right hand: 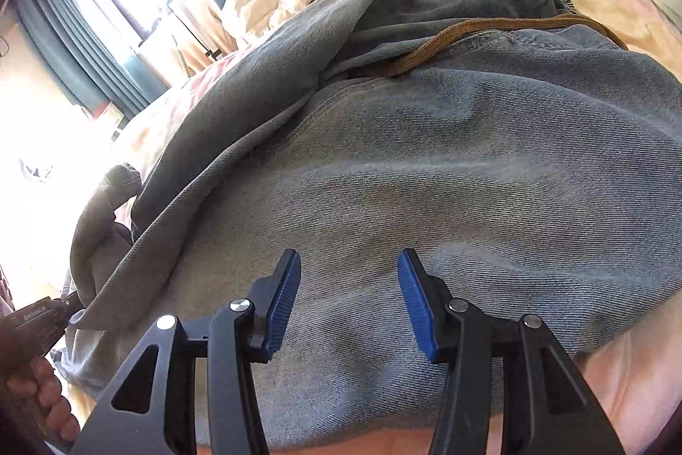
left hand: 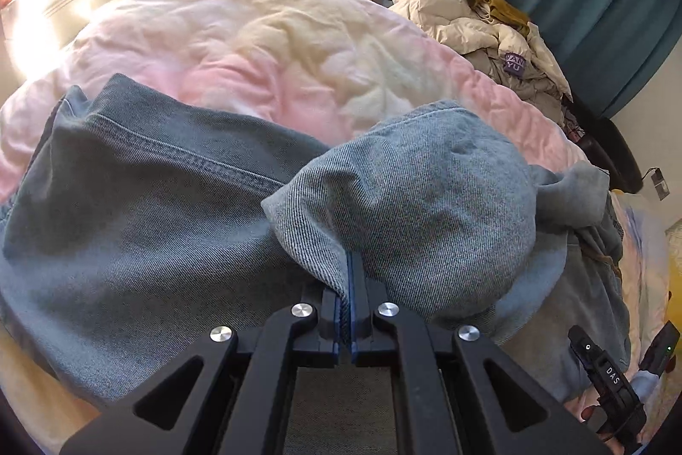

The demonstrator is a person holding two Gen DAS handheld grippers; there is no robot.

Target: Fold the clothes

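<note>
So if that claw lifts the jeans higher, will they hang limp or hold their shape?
Probably limp: the jeans already drape in soft folds from the left claw. The thick denim looks fairly heavy, so it may drag. The ribbed weave seems grippy rather than slippery.

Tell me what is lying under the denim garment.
Under the denim garment lies a pink and cream quilt, showing around the garment's edges. Whatever lies directly beneath the denim is covered. The left gripper pinches a raised fold of it.

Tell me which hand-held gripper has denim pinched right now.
The left hand-held gripper: its blue pads are closed on a fold of the denim garment. The right hand-held gripper is open, empty above the fabric.
</note>
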